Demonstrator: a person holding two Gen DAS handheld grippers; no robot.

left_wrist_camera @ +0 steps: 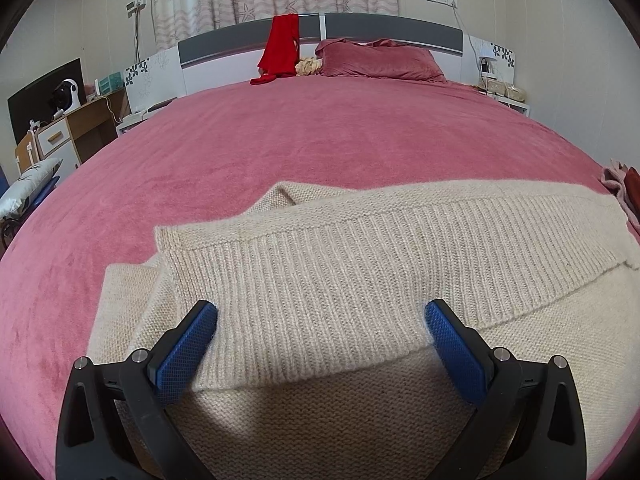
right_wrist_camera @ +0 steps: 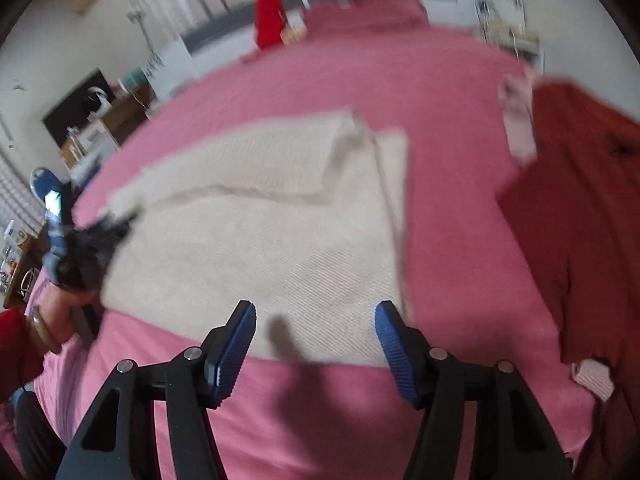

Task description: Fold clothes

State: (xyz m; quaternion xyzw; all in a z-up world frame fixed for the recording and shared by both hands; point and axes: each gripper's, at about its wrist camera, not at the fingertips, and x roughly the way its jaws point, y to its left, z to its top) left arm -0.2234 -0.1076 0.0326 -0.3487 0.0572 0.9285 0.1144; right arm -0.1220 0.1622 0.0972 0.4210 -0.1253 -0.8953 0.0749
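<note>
A cream knitted sweater [left_wrist_camera: 320, 272] lies on the pink bed [left_wrist_camera: 320, 132], with a ribbed part folded over its plain body. My left gripper [left_wrist_camera: 322, 312] is open, its blue pads [left_wrist_camera: 192, 344] wide apart on either side of that ribbed flap's near edge. The right wrist view is blurred. In it my right gripper [right_wrist_camera: 316, 316] is open and hovers over the near edge of the sweater [right_wrist_camera: 260, 232], with nothing between its fingers. The left gripper [right_wrist_camera: 96, 240] shows there at the sweater's left corner, held by a hand [right_wrist_camera: 60, 312] with a red sleeve.
A rust-red garment [right_wrist_camera: 580, 220] and a pale pink piece [right_wrist_camera: 520, 120] lie on the bed to the right of the sweater. A red garment [left_wrist_camera: 280, 44] hangs on the headboard beside a pink pillow [left_wrist_camera: 380, 60]. A desk [left_wrist_camera: 80, 128] stands left of the bed.
</note>
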